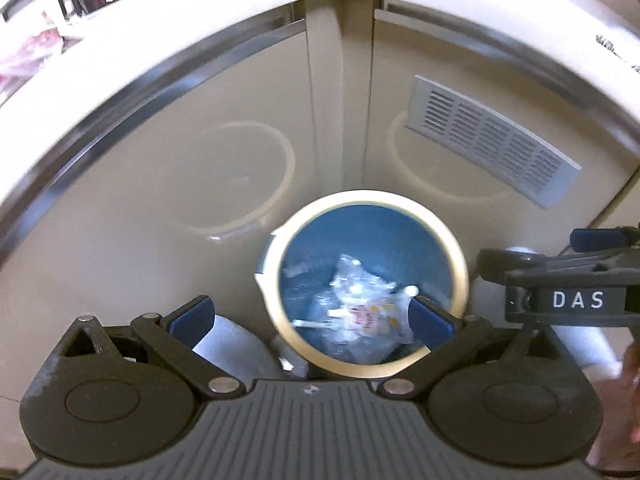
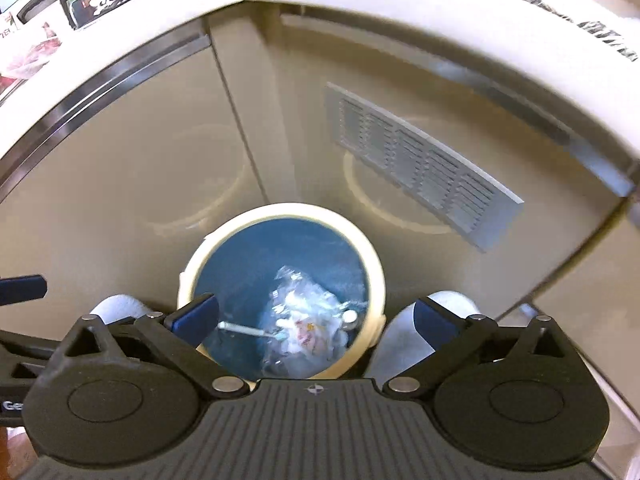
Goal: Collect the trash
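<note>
A round trash bin with a cream rim (image 1: pixel 460 256) and blue inside stands on the floor against the cabinet corner; it also shows in the right wrist view (image 2: pixel 372 256). Crumpled clear plastic wrappers and white sticks (image 1: pixel 360 312) lie at its bottom, also seen in the right wrist view (image 2: pixel 300 320). My left gripper (image 1: pixel 310 316) is open and empty above the bin's near rim. My right gripper (image 2: pixel 316 316) is open and empty above the bin. The right gripper (image 1: pixel 560 280) also shows at the right of the left wrist view.
Beige cabinet doors (image 1: pixel 160 200) meet in a corner behind the bin, under a white countertop edge (image 1: pixel 120 52). A grey vent grille (image 1: pixel 492 140) sits on the right door. White rounded objects (image 2: pixel 404 332) flank the bin on the floor.
</note>
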The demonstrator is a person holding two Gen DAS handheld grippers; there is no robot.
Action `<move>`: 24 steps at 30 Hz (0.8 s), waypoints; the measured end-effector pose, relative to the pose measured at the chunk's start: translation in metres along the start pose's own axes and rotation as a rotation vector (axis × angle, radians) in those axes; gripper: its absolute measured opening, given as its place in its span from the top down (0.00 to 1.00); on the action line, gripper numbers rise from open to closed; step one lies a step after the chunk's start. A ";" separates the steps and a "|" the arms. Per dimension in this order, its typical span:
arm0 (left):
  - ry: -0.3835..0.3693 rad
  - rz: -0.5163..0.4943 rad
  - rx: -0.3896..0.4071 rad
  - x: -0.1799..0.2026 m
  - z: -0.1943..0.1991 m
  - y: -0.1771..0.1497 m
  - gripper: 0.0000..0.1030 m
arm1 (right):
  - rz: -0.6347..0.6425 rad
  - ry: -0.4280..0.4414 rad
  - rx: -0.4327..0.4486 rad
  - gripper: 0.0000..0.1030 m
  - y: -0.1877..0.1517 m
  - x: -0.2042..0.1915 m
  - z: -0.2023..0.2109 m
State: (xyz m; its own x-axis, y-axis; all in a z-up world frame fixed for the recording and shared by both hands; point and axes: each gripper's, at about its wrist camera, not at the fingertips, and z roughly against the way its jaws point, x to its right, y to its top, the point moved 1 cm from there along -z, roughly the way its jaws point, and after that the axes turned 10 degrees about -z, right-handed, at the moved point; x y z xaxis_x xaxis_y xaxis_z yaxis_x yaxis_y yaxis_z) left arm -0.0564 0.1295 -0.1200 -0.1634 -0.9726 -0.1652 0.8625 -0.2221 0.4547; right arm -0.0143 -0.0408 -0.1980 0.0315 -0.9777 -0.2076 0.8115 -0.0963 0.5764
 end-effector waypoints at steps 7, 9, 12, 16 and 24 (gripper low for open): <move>-0.001 0.011 -0.060 0.000 -0.002 -0.008 0.00 | 0.073 -0.072 0.094 0.00 -0.009 0.000 0.021; 0.010 0.017 -0.043 -0.001 0.002 -0.008 0.00 | 0.078 -0.070 0.087 0.00 -0.010 0.000 0.022; 0.028 0.018 -0.038 -0.001 0.003 -0.008 0.00 | 0.086 -0.071 0.090 0.00 -0.010 0.000 0.023; 0.046 0.025 -0.057 -0.002 -0.003 -0.008 0.00 | 0.075 -0.091 0.109 0.00 -0.011 -0.003 0.023; 0.044 0.058 -0.144 -0.012 -0.022 -0.015 0.00 | 0.075 -0.105 0.062 0.00 -0.011 -0.003 0.010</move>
State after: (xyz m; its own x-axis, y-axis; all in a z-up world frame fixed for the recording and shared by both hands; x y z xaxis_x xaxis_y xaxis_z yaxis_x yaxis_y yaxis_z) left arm -0.0566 0.1462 -0.1445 -0.0927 -0.9789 -0.1820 0.9303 -0.1503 0.3346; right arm -0.0291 -0.0382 -0.1958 0.0264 -0.9964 -0.0801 0.7713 -0.0307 0.6357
